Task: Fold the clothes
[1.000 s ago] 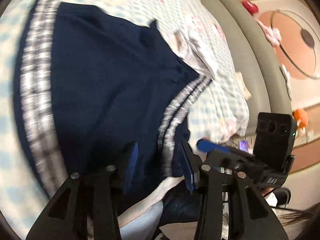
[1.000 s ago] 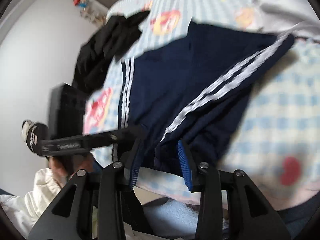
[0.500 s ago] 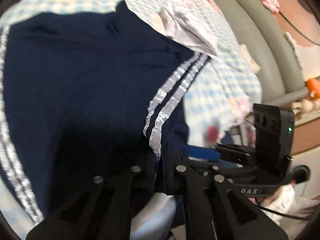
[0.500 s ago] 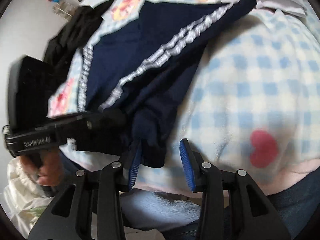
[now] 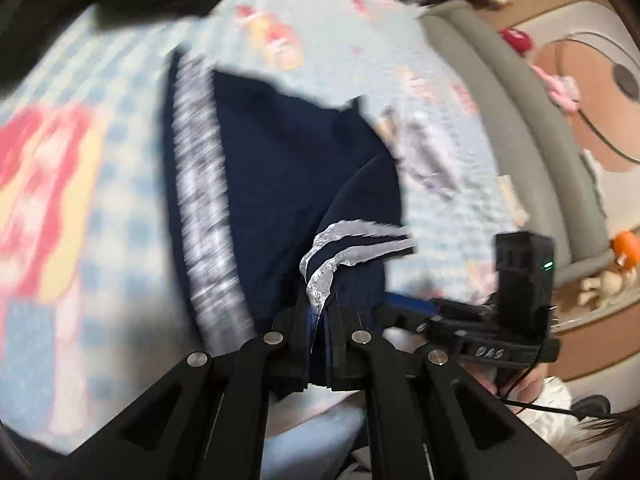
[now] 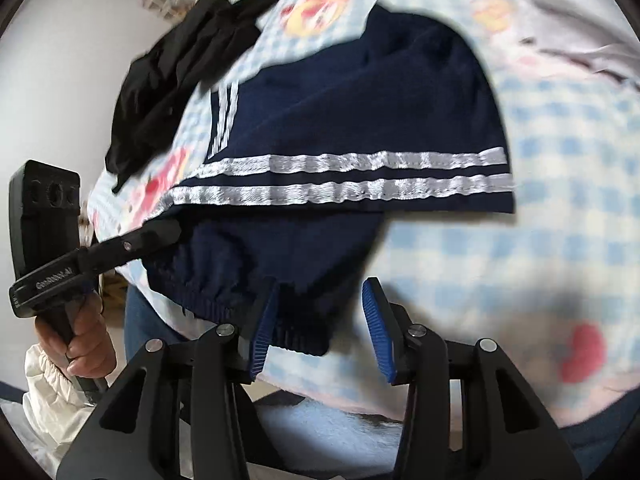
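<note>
Navy shorts (image 5: 288, 184) with white side stripes lie on a blue-checked bedspread (image 5: 100, 184). My left gripper (image 5: 320, 316) is shut on the striped edge of the shorts near the waistband and holds it lifted and folded over. In the right wrist view the shorts (image 6: 360, 120) show a stripe running across and the elastic waistband (image 6: 224, 300) hanging at the bed's near edge. My right gripper (image 6: 316, 328) is open, its blue pads either side of the waistband corner, not clamping it. The left gripper also shows in the right wrist view (image 6: 132, 244).
A black garment (image 6: 180, 72) lies bunched at the far left of the bed. A pale grey garment (image 6: 580, 52) lies at the far right. A grey padded headboard (image 5: 520, 120) runs along the bed's right side. The bed's front edge is just below the grippers.
My left gripper stayed shut on the striped edge and lifted it, folding the fabric over. My right gripper opened wider and sits at the waistband.
</note>
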A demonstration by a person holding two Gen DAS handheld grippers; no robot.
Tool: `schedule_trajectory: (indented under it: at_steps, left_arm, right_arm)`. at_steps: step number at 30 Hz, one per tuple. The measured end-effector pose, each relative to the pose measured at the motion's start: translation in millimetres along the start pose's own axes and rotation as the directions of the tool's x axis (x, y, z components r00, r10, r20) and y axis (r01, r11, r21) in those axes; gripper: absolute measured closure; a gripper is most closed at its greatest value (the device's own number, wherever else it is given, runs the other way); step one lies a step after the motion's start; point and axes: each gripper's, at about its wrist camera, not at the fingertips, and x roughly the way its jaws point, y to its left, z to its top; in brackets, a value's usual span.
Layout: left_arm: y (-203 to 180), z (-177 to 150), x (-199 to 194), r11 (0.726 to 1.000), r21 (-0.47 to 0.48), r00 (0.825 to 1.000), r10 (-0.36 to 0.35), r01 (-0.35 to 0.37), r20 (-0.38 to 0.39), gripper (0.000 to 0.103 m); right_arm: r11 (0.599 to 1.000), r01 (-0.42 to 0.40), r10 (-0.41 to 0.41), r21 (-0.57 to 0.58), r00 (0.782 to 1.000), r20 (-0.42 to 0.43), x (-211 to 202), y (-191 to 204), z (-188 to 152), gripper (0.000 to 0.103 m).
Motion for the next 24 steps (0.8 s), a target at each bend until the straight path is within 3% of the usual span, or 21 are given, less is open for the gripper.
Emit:
schedule_trajectory:
  at_steps: [3,8,10,11,14,16,18,21,24]
  left_arm:
    - [21,-12,4,0.997,-0.048,0.998,0.051,-0.053,-0.036,0.098]
    - [15,-11,-19,0.999,-0.031,1.0,-0.006,0.007,0.019,0.098]
    - [14,-11,-21,1.0,-0.02,1.0,-0.009,0.009,0.022,0.098]
    - [15,-12,-19,1.0,-0.015,1.0,0.005,-0.005,0.016,0.098]
    - [29,-19,1,0.991,-0.015,0.989,0.134,-0.135,-0.068,0.093]
    - [34,-25,3,0.99,-0.017,0.987,0.138,-0.14,-0.082,0.087]
    - [27,-26,-6,0.992,0.019,0.991,0.124,-0.123,-0.049,0.08]
    - [12,-24,-18,0.99,0.095,0.994,0.107,-0.107,0.001,0.078]
    - [12,-18,-8,0.986,0.102,0.991,0.133,-0.129,-0.036,0.078]
  right_arm:
    - [0.998,0.068,-0.069,-0.015,0.997,-0.03,14,2,-1,0.06]
    - [0.999,0.03,-0.028,-0.037,0.998,0.048,-8,9,3,0.058]
    - [0.998,0.043,-0.042,-0.045,0.999,0.024,1,10,3,0.056]
    - [0.998,0.052,-0.051,-0.048,0.999,0.008,6,11,2,0.056]
    - [0.995,0.078,-0.08,-0.059,0.996,-0.038,22,13,2,0.058]
    - [0.995,0.093,-0.096,-0.041,0.994,-0.053,25,10,0,0.058]
    - [0.995,0.089,-0.09,-0.041,0.996,-0.016,14,11,0,0.057]
    - [0.997,0.063,-0.06,-0.039,0.997,0.053,-3,15,5,0.056]
    - [0.997,0.066,-0.064,-0.034,0.997,0.053,-4,13,5,0.056]
